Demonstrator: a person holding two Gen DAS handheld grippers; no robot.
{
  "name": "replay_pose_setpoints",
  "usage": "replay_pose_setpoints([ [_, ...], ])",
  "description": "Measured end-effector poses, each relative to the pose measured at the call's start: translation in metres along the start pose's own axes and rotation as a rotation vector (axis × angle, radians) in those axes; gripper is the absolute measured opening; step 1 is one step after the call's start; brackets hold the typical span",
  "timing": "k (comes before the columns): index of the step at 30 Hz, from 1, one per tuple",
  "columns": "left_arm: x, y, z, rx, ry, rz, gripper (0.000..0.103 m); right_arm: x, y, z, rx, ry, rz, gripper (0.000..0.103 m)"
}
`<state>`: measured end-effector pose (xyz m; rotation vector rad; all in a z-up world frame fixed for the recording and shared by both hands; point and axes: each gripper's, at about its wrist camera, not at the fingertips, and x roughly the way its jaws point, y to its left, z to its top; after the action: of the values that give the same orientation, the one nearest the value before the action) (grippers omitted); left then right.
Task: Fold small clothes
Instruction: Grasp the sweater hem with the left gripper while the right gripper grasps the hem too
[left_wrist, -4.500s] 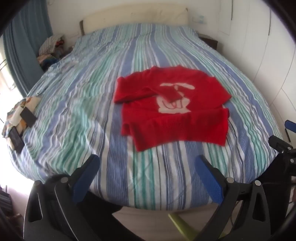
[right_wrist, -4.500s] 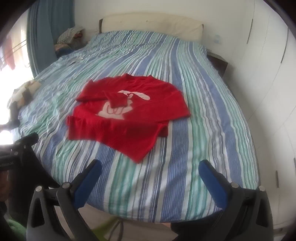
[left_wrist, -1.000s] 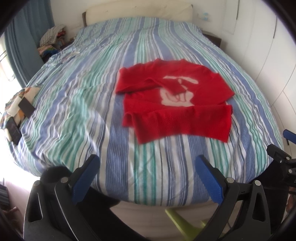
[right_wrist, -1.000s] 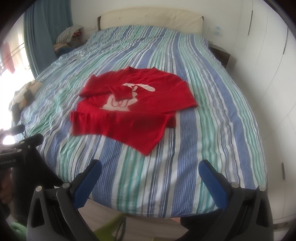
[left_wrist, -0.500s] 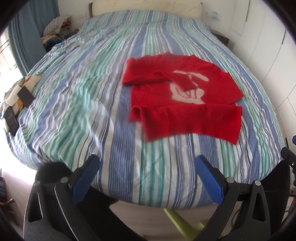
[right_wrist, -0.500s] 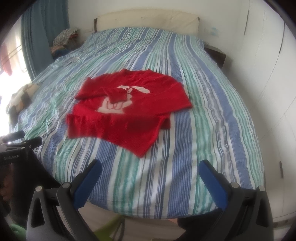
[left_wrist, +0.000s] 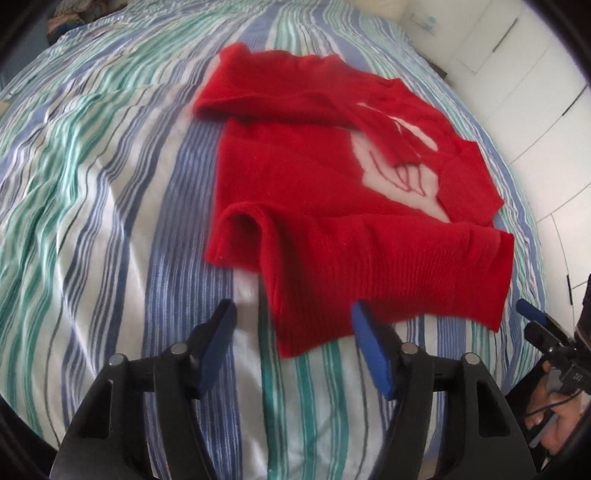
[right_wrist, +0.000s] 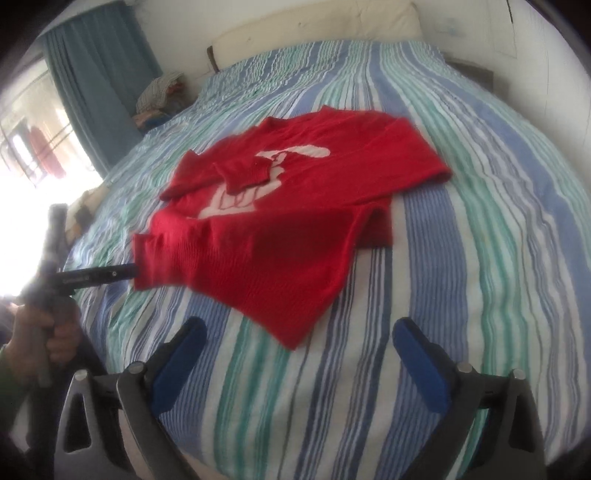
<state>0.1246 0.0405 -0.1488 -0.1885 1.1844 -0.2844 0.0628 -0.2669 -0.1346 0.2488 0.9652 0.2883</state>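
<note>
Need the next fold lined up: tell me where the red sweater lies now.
The red sweater lies spread on the striped bed, its near hem just ahead of the left gripper.

You are in a home bedroom: a wide bed (right_wrist: 480, 229) under a blue, green and white striped cover, a cream headboard (right_wrist: 317, 29) against the wall, a teal curtain (right_wrist: 96, 85) beside a bright window (right_wrist: 26, 140), and a heap of clothes (right_wrist: 159, 96) next to the bed
</note>
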Motion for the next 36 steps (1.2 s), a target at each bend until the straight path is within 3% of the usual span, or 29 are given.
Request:
replay_pose_setpoints([
  [1, 0.002, 0.001, 0.001, -0.007, 0.000, -0.019, 0.055, 0.013, -0.003, 0.002, 0.022, 0.024, 0.054, 0.094],
  [2, 0.004, 0.001, 0.000, -0.015, -0.001, -0.034, 0.037, 0.029, -0.006, 0.003, 0.047, 0.062, 0.106, 0.088],
  [3, 0.005, 0.002, -0.001, -0.028, 0.011, -0.049, 0.001, 0.044, -0.010, 0.002, 0.082, 0.097, 0.142, 0.071],
  [4, 0.005, 0.006, -0.001, -0.052, 0.030, -0.066, 0.005, 0.055, -0.017, 0.000, 0.131, 0.121, 0.164, 0.056],
  [5, 0.000, 0.010, -0.002, -0.075, 0.034, -0.087, 0.003, 0.062, -0.024, -0.001, 0.190, 0.133, 0.184, 0.019],
  [6, -0.009, 0.014, -0.005, -0.087, 0.033, -0.108, 0.003, 0.063, -0.031, -0.003, 0.248, 0.133, 0.202, 0.005],
  [8, -0.031, 0.019, -0.011, -0.081, 0.053, -0.133, 0.003, 0.048, -0.038, -0.006, 0.305, 0.115, 0.250, 0.005],
  [10, -0.054, 0.020, -0.020, -0.041, 0.083, -0.138, 0.003, 0.019, -0.033, -0.008, 0.281, 0.112, 0.274, 0.005],
  [14, -0.078, 0.023, -0.047, 0.008, 0.182, -0.150, 0.003, -0.031, -0.028, -0.021, 0.276, 0.191, 0.299, 0.005],
  [16, -0.074, 0.022, -0.057, 0.036, 0.214, -0.106, 0.003, -0.042, -0.028, -0.032, 0.291, 0.241, 0.288, 0.005],
  [20, -0.045, 0.021, -0.064, 0.058, 0.253, 0.048, 0.003, -0.026, -0.028, -0.053, 0.284, 0.325, 0.192, 0.005],
  [24, -0.039, 0.015, -0.067, 0.080, 0.234, 0.142, 0.003, 0.014, -0.021, -0.059, 0.163, 0.399, 0.007, 0.005],
  [29, -0.018, 0.021, -0.074, 0.040, 0.227, 0.148, 0.002, 0.034, -0.024, -0.065, 0.153, 0.422, -0.069, 0.004],
  [36, -0.005, 0.023, -0.078, 0.012, 0.226, 0.149, 0.003, 0.040, -0.026, -0.070, 0.182, 0.390, -0.074, 0.003],
])
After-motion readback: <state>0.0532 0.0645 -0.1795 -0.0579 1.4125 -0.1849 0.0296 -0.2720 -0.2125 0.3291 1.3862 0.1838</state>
